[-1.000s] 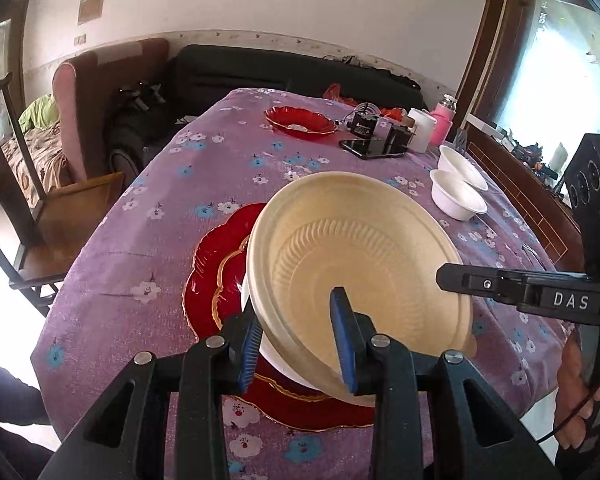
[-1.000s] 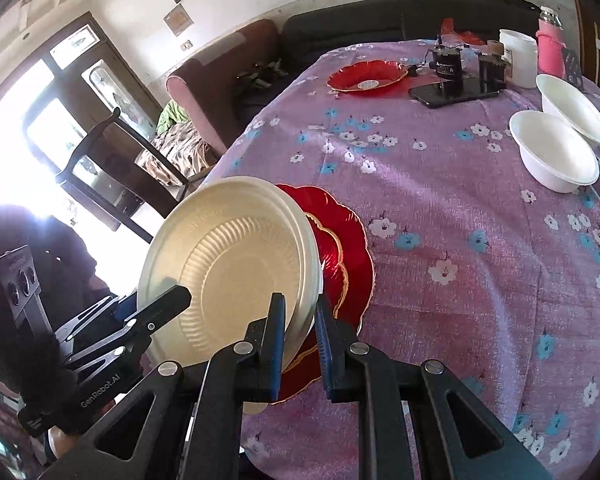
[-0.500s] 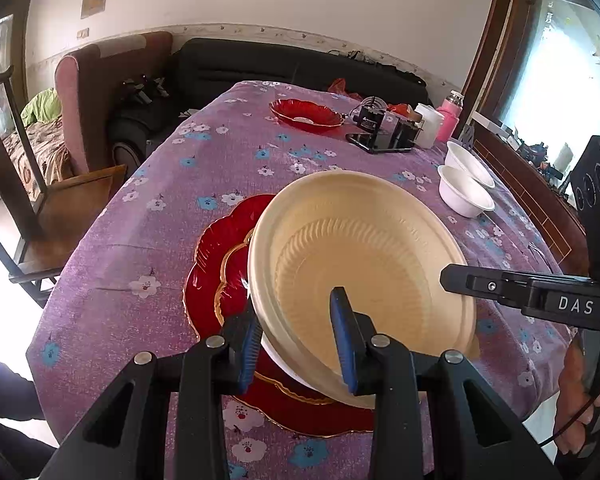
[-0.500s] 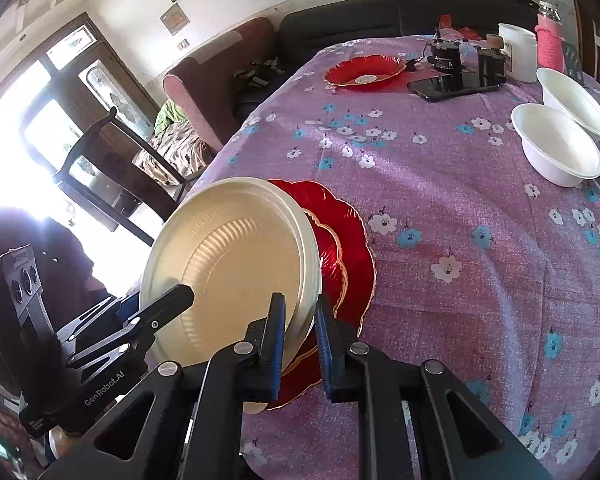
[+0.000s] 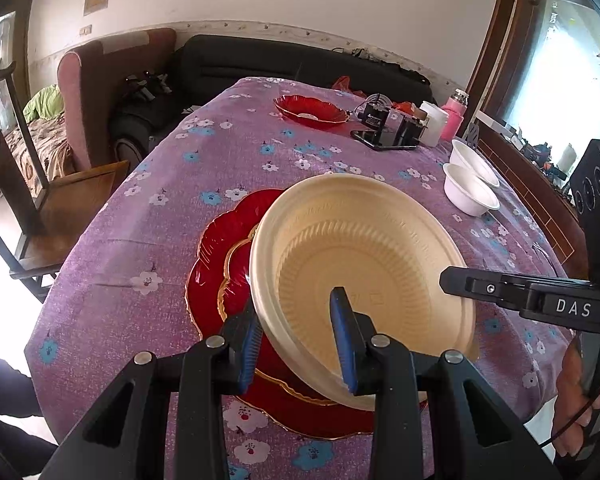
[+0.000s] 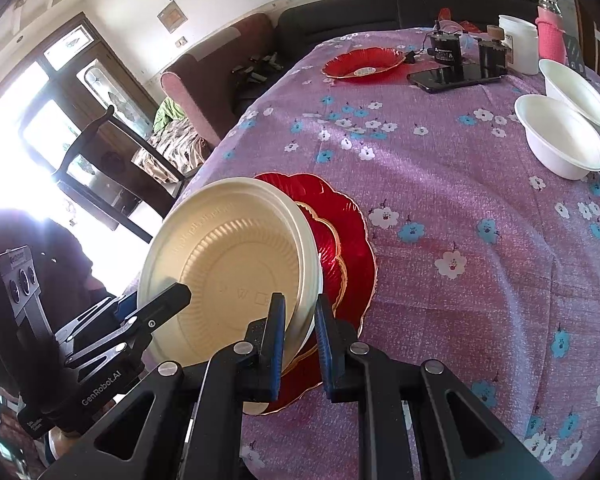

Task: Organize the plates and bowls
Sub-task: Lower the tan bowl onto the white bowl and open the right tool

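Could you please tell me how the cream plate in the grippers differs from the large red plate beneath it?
The cream plate is plain and round-rimmed; the large red plate is glossy, scalloped and gold-trimmed. The cream plate is tilted and lifted, with the left gripper and right gripper clamped on opposite edges; the red plate lies flat on the purple tablecloth, ungripped. Both have ribbed insides and look similar in width.

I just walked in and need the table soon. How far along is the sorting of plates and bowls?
Done: two scalloped red plates look nested near the table edge. In hand: both tongs, left and right, grip the rims of cream disposable plates tilted above them. Left: two white bowls sit unstacked, and a red dish lies at the far end.
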